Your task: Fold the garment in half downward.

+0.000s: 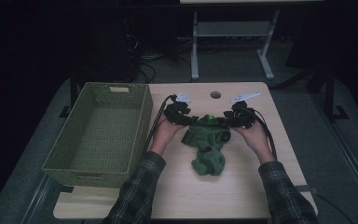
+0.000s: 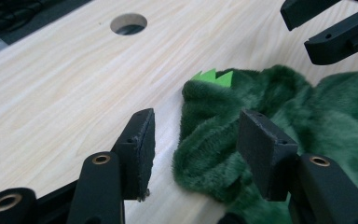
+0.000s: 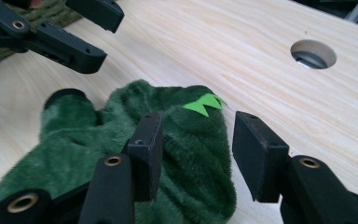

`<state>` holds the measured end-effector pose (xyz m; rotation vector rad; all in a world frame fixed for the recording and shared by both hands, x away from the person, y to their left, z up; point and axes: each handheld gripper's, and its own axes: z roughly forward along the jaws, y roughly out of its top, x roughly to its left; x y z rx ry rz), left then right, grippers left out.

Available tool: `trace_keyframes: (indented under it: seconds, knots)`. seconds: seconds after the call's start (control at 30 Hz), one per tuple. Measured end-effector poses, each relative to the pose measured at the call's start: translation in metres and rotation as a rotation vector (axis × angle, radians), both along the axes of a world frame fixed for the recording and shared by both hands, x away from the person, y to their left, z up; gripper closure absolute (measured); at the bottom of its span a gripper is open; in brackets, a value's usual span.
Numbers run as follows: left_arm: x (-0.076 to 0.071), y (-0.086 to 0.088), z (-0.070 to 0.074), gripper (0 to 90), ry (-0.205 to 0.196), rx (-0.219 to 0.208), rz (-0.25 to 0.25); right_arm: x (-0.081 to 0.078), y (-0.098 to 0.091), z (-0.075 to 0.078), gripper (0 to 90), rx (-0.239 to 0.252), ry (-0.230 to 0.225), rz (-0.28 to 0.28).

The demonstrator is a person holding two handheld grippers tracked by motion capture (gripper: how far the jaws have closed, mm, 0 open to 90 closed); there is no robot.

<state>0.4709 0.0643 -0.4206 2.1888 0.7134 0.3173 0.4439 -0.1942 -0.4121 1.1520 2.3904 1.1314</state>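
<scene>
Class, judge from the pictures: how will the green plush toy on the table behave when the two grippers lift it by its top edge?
The green plush toy lies crumpled and folded, so it will probably hang floppy. Its thick fuzzy pile should give the pads good hold. It looks soft and light, unlikely to roll or break.

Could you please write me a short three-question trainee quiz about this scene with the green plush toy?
1. True or false: the green plush toy lies inside the woven basket.
2. On which side of the table does the basket stand, seen from the high view?
3. Multiple choice: the left gripper has its jaws A) open around a fold of plush, B) clamped on the basket rim.

Key: 1 false; 2 left; 3 A.
</scene>
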Motion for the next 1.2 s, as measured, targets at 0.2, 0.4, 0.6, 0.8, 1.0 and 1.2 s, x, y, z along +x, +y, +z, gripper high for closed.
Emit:
trace_keyframes:
  seconds: [0.2,0.4,0.6,0.8,1.0,1.2]
  knots:
    - [0.007,-0.007,-0.019,47.7,0.030,0.025,-0.009,0.010,0.001,-0.018,52.9,-0.029,0.057,-0.007]
    - [0.010,-0.013,-0.032,48.1,0.054,0.069,-0.039,0.012,-0.003,-0.039,55.4,-0.047,0.110,-0.024]
    - [0.011,-0.016,-0.038,53.9,0.063,0.094,-0.059,0.014,0.000,-0.044,57.6,-0.071,0.114,-0.015]
    - [0.012,-0.022,-0.042,68.3,0.051,0.142,-0.059,0.015,0.003,-0.047,74.0,-0.091,0.113,-0.023]
    - [0.012,-0.022,-0.040,85.6,0.062,0.148,-0.032,0.015,0.006,-0.047,86.5,-0.083,0.114,-0.030]
    - [0.011,-0.015,-0.025,86.9,0.044,0.075,-0.009,0.012,0.000,-0.032,87.1,-0.025,0.088,-0.042]
